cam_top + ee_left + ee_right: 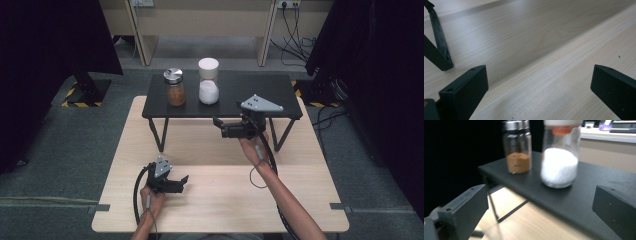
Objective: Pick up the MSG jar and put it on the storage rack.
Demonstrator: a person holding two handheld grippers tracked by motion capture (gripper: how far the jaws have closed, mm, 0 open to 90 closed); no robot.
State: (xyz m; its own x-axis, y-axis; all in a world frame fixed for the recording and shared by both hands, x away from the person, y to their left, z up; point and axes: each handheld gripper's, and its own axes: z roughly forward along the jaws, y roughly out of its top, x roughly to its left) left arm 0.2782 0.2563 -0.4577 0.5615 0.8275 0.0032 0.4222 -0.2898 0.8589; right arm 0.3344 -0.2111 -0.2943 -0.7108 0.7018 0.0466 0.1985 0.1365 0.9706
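Observation:
Two glass jars stand on a small black raised shelf [260, 92]. One holds brown powder under a silver lid [175, 87] [518, 152]; the other holds white powder under a white lid [208, 80] [559, 157]. My right gripper [219, 126] [539, 195] hovers open just off the shelf's front edge, pointing left toward the jars, with nothing between its fingers. My left gripper [184, 183] [539, 75] rests low over the wooden table [225, 200] near the front left, open and holding nothing.
The black shelf stands on thin angled legs [159, 135] [439, 50] on the wooden table's far half. Dark curtains hang on both sides. A desk and cables are on the floor behind the table.

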